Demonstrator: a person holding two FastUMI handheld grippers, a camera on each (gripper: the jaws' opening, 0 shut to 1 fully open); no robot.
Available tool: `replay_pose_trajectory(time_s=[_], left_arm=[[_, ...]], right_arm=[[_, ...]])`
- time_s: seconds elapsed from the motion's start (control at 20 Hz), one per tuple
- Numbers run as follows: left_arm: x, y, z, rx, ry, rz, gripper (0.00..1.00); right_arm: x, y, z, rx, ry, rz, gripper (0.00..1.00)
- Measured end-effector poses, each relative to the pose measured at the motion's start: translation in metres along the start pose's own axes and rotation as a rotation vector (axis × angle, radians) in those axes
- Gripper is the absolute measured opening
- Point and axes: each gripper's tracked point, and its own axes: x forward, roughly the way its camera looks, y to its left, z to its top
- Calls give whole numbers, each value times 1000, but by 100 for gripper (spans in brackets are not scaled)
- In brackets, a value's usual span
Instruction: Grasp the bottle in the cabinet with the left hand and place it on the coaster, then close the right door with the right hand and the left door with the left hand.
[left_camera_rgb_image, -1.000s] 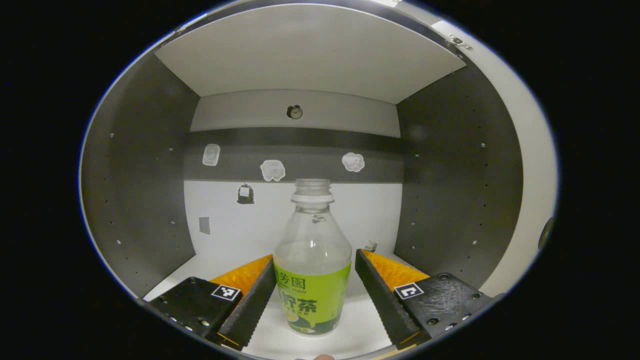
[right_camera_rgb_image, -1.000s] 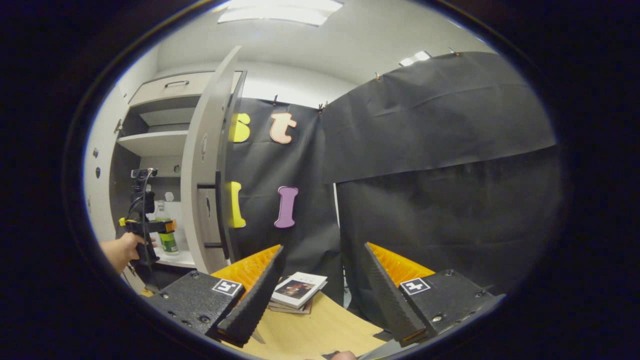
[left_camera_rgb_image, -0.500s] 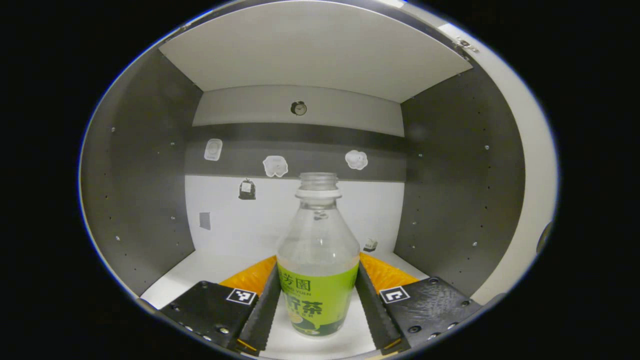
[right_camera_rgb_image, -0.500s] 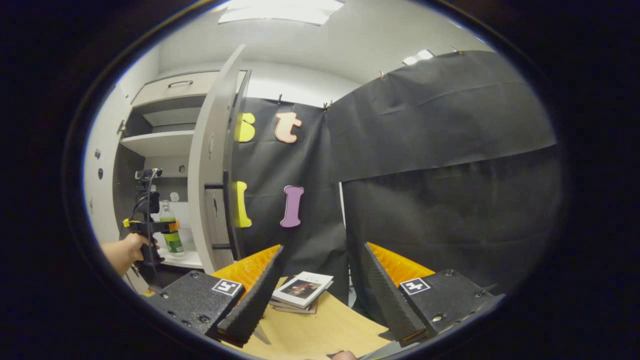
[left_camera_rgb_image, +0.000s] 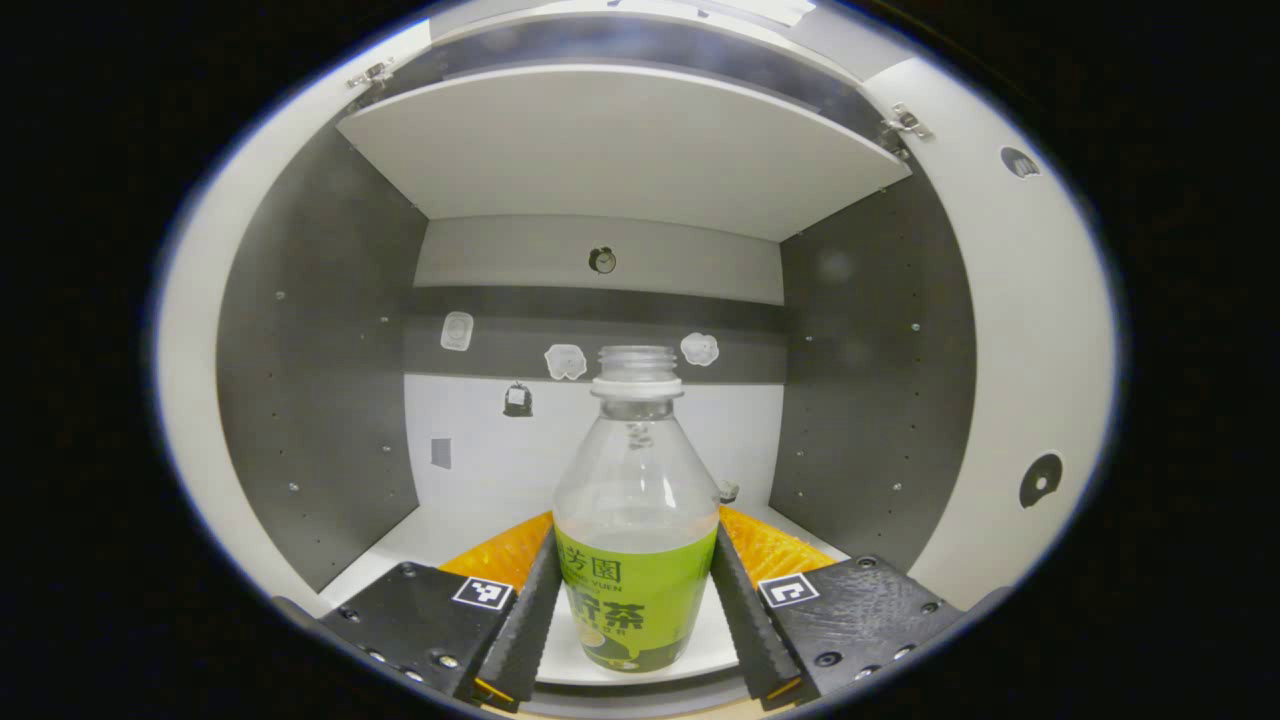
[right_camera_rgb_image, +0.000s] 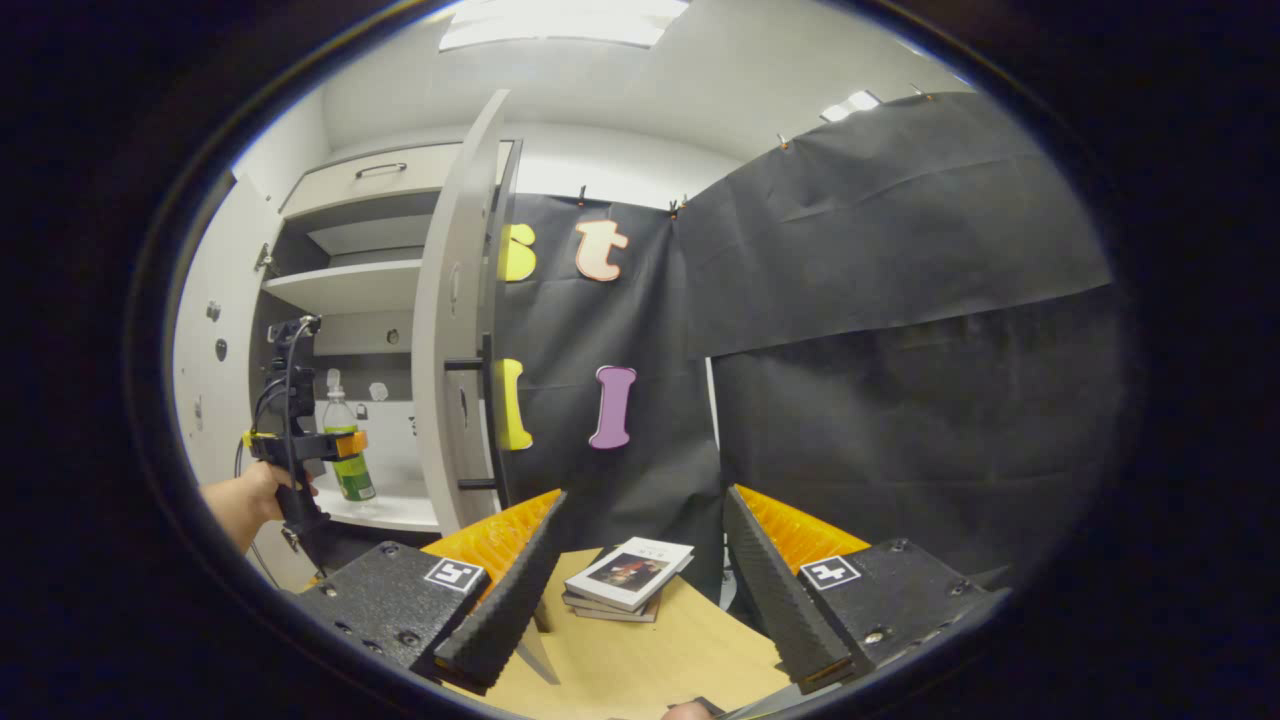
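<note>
— What do we have around us?

— In the left gripper view we look into the cabinet (left_camera_rgb_image: 300, 400): grey side walls, a pale shelf (left_camera_rgb_image: 620, 140) overhead, a white floor under our fingers, small stickers on the back wall. In the right gripper view a wooden table (right_camera_rgb_image: 640, 660) lies beneath our right gripper (right_camera_rgb_image: 640, 590), with a stack of books (right_camera_rgb_image: 625, 578) just ahead between its fingers, black cloth beyond, and the open right door (right_camera_rgb_image: 450, 350) standing edge-on to the left of it.

— And the bottle?

— The bottle (left_camera_rgb_image: 635, 520) stands upright, uncapped, straight ahead of our left gripper (left_camera_rgb_image: 635, 610), right between its fingers. Both fingers press against the green label from either side, so we have it clamped. We cannot tell whether its base touches the cabinet floor.

— From the other side?

— Far left of our right gripper, we see a hand (right_camera_rgb_image: 250, 495) holding the left gripper (right_camera_rgb_image: 345, 445) at the cabinet mouth, with the bottle (right_camera_rgb_image: 350, 450) in it.

— And the right gripper itself?

— Its fingers are spread wide, holding nothing.
</note>
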Motion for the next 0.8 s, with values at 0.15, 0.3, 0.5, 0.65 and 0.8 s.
replay_pose_trajectory(time_s=[0.15, 0.3, 0.5, 0.65, 0.8], left_arm=[[-26, 6, -3, 14, -3, 13, 74], [-54, 10, -7, 29, -17, 24, 74], [-85, 19, -24, 32, -13, 52, 75], [-108, 27, -32, 25, -13, 72, 78], [-129, 32, -45, 25, -2, 85, 78]], right_arm=[[-2, 9, -7, -4, 23, 39, 100], [-4, 21, -10, -7, 35, 75, 100], [-2, 40, -17, -3, 59, 129, 100], [-2, 53, -21, -13, 67, 167, 99], [-3, 65, -26, -26, 81, 197, 100]])
